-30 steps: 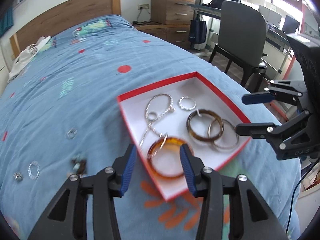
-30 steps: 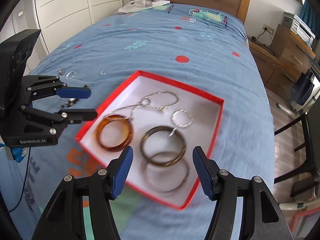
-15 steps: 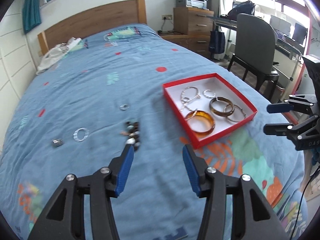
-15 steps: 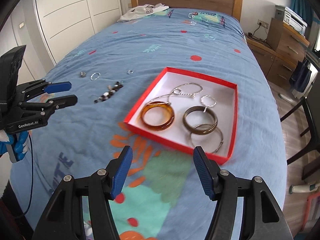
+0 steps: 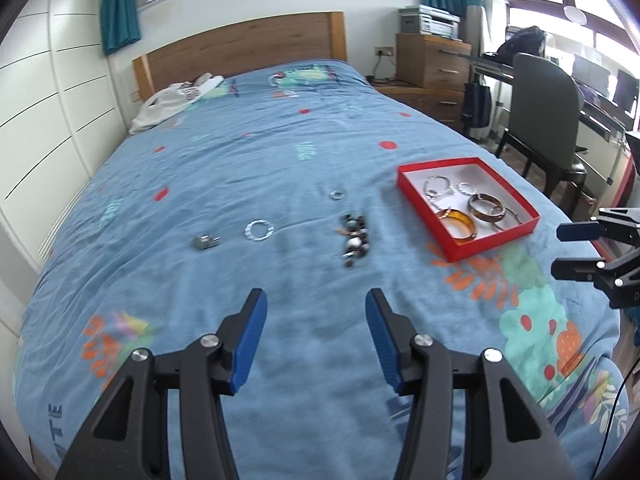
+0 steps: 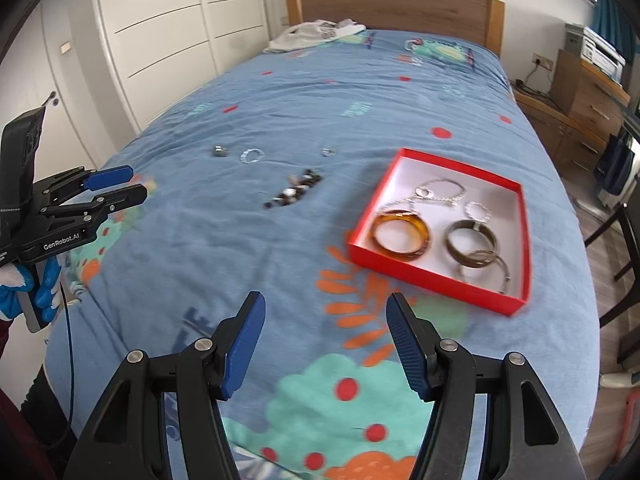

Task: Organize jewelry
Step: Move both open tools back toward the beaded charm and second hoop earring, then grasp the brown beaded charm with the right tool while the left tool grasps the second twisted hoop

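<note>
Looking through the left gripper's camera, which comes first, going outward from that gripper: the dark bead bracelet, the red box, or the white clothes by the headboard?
From the left gripper, in the left wrist view:
1. Dark bead bracelet, on the bedspread just ahead, slightly right.
2. Red box, farther out to the right, bangles inside.
3. White clothes, far end of the bed, left, by the headboard.

Left gripper [image 5: 314,336] held above the bedspread, angled downward, jaws having just been opening, nothing between the blue pads [image 5: 249,344]. Right gripper [image 6: 324,340] likewise angled down, jaws apart and empty. Blue-and-white gloved hand [image 6: 24,292] gripping the left gripper's handle, seen at the right wrist view's edge.
</note>
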`<action>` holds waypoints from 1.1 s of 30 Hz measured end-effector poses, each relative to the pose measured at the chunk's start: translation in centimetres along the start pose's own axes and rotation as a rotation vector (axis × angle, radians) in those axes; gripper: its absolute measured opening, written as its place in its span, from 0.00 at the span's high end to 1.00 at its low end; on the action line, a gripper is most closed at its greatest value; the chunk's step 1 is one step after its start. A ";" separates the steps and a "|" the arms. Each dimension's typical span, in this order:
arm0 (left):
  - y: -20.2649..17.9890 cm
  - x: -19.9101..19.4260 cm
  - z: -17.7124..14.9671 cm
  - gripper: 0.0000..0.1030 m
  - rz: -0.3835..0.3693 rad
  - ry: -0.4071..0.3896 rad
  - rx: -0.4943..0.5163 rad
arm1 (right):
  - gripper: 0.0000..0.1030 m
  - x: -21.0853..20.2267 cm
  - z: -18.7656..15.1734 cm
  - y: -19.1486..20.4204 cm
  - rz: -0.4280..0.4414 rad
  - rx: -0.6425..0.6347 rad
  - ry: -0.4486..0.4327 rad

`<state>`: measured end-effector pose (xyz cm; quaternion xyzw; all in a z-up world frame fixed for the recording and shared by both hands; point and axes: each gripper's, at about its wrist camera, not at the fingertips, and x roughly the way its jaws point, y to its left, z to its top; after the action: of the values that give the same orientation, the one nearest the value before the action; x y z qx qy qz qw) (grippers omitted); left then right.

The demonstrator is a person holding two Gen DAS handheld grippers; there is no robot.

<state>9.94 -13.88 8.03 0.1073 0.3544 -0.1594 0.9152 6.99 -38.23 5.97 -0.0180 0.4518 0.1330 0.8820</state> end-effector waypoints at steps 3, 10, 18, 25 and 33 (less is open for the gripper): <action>1.6 -0.9 -0.9 0.52 0.028 -0.009 -0.023 | 0.40 0.0 0.1 1.9 0.015 -0.017 -0.004; 6.3 -2.0 -4.1 0.52 0.039 0.007 -0.116 | 0.39 -0.1 0.4 5.1 0.036 -0.030 -0.026; 11.5 -2.0 -7.2 0.52 0.047 0.066 -0.235 | 0.39 0.3 0.9 6.2 0.032 -0.005 -0.035; 12.9 -0.7 -7.4 0.52 0.021 0.081 -0.256 | 0.39 2.3 1.8 7.0 0.044 0.019 -0.027; 11.7 5.7 -4.9 0.52 -0.048 0.131 -0.246 | 0.39 7.8 3.9 6.9 0.073 0.068 -0.007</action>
<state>15.21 -2.75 1.49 -0.0038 0.4326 -0.1291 0.8923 12.71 -29.30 2.65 0.0289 0.4535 0.1498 0.8781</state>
